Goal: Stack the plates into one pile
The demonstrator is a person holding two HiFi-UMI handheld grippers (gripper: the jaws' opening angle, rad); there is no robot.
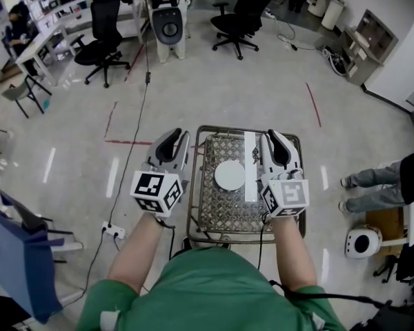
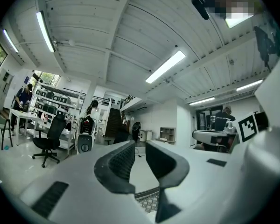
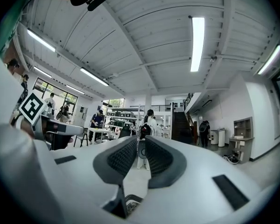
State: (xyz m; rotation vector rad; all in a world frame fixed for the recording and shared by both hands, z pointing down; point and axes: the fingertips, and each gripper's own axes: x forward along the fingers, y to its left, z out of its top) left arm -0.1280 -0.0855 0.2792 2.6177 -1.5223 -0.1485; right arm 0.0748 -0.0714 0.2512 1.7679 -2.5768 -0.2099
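Note:
A round white plate (image 1: 229, 176) lies on a small metal mesh table (image 1: 221, 209) right below me; I cannot tell whether it is one plate or a pile. My left gripper (image 1: 174, 141) hangs level over the table's left edge, left of the plate. Its jaws stand slightly apart with nothing between them (image 2: 140, 160). My right gripper (image 1: 276, 141) hangs level over the table's right side, right of the plate. Its jaws too leave a narrow gap that holds nothing (image 3: 141, 157). Neither gripper touches the plate. Both gripper views look across the room, not at the plate.
A bright white strip (image 1: 249, 165) runs along the table beside the plate. A person's legs (image 1: 366, 185) stand to the right, near a white round device (image 1: 362, 241). A cable and power strip (image 1: 114, 232) lie on the floor at left. Office chairs (image 1: 100, 36) stand farther off.

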